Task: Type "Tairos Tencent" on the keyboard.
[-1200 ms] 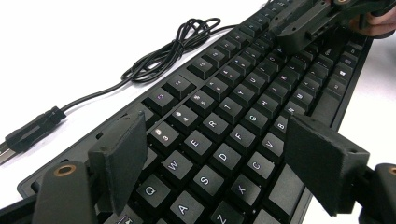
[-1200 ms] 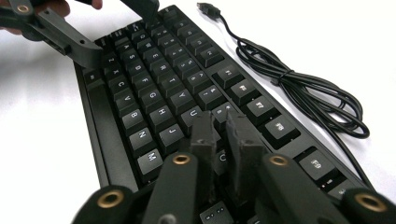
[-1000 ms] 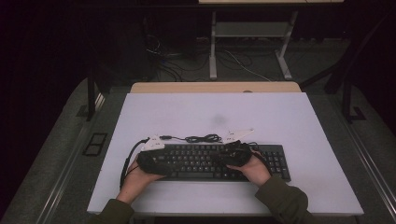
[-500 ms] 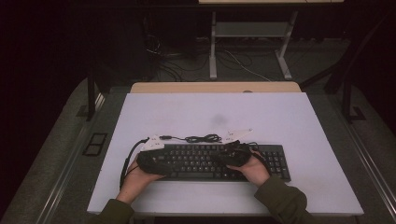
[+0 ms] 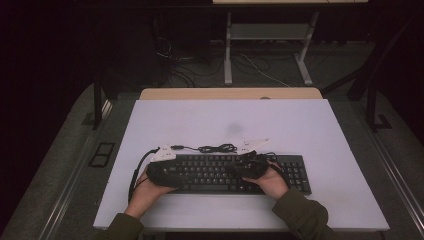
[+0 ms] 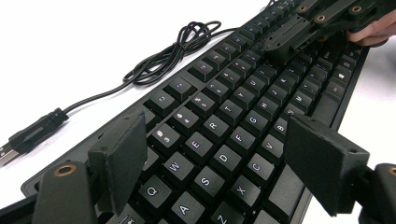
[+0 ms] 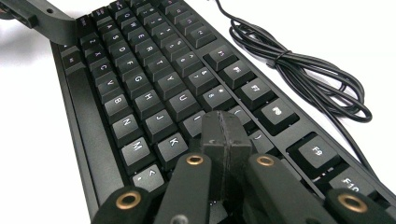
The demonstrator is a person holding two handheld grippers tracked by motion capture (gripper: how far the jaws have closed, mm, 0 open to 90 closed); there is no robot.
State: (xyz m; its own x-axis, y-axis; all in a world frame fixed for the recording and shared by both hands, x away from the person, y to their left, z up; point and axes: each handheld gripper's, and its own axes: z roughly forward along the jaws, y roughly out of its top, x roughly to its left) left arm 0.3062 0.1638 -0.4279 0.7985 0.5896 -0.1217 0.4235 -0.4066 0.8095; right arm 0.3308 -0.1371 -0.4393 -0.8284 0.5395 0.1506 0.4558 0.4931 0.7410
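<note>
high view: one keyboard [image 5: 220,172], one coiled cable [image 5: 216,148]; left tool [image 6: 219,158] wide, right tool [image 7: 226,140] closed, seemingly empty.

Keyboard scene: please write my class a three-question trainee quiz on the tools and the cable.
1. True or false: the right tool has its jaws shut together over the keyboard.
2. The left tool is: A) shut on the cable, B) open above the keys, C) lying off the table.
3. Where does the coiled cable lie relative to the keyboard in the high view?

Key: 1 true. 2 B. 3 On the table just beyond the keyboard's far edge.
</note>
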